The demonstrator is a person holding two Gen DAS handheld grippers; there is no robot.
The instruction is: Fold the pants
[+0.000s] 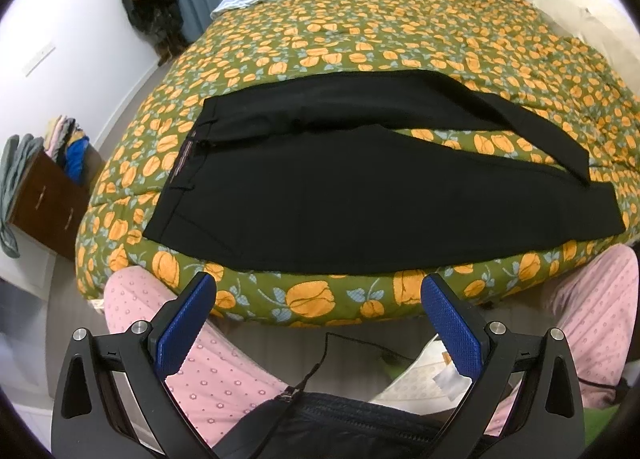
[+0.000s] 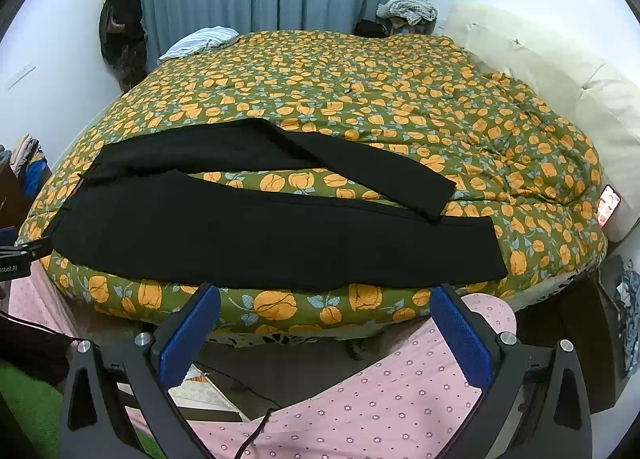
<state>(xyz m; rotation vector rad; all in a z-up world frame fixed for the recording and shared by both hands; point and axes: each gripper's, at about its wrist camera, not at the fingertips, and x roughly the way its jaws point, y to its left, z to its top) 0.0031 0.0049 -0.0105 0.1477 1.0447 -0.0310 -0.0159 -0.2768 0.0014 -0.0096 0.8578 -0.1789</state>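
**Both tools wide open, pants spread on the bed**

Left tool [image 1: 318, 315] hangs off the near edge of the bed [image 1: 360, 31], its blue pads [image 1: 184, 323] spread wide with nothing between them. Ahead of it the black pants [image 1: 320, 199] lie flat on the flowered quilt, waistband to the left, the two legs running right and splitting apart so a wedge of quilt shows between them. Pink dotted pyjama legs [image 1: 208, 371] sit below the tool.

From the right wrist view, the right tool [image 2: 324, 319] likewise gapes empty, short of the bed edge. The pants [image 2: 260, 235] stretch across the front of the quilt, the far leg angled over so its hem lies on the near leg. A lit phone [image 2: 608, 205] rests at the right edge of the bed.
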